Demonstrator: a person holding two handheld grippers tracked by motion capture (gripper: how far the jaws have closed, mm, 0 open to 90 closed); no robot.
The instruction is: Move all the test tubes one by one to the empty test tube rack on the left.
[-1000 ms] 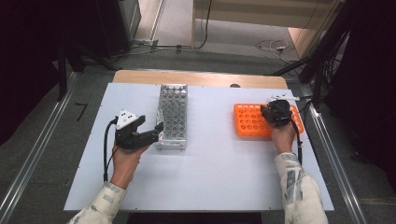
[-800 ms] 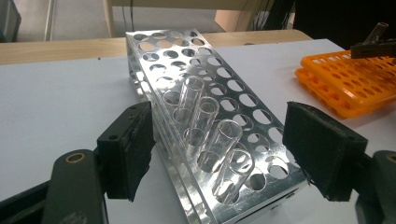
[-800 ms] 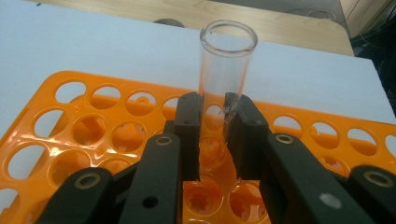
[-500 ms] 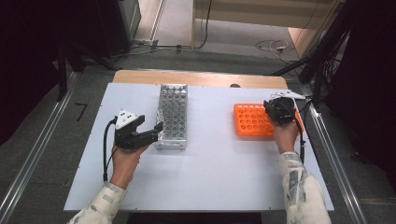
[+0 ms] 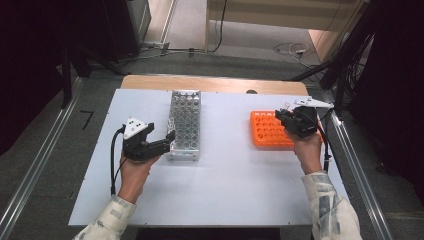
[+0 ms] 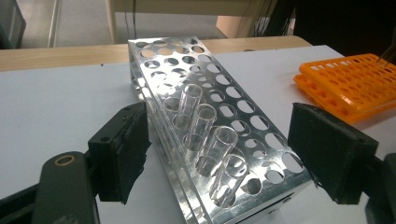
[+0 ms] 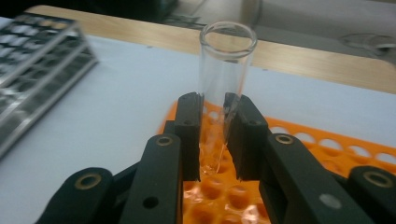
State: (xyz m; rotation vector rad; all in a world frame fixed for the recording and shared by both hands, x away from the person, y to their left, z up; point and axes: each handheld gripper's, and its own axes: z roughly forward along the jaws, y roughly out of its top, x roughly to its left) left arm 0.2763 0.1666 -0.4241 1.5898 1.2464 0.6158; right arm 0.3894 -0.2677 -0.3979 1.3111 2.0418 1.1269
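- My right claw [image 7: 212,135] is clenched on a clear glass tube [image 7: 226,70]; the pads press its lower part and the open mouth stands up above them.
- The tube is upright, its bottom hanging just over the orange rack [image 7: 299,154]; I cannot tell whether it touches a hole there.
- In the high view my right claw [image 5: 286,118] sits over the right end of the orange rack [image 5: 267,131], with my hand below it.
- My left claw [image 6: 219,154] is released, and its jaws have just been opening a little further.
- Its two black pads [image 6: 122,149] stand either side of the near end of the metal rack [image 6: 261,140]; the left pad is just beside the rack's wall, the right one clear of it.
- Four empty glass tubes [image 6: 203,126] stand in a line in the metal rack's holes, near its close end.
- From above, my left claw [image 5: 167,140] meets the near left corner of the metal rack [image 5: 185,125].
- The metal rack lies on the left half of the white surface [image 5: 225,185], long side running away from me; the orange rack lies well apart on the right half.
- A wooden edge [image 5: 220,85] runs along the far side of the surface.
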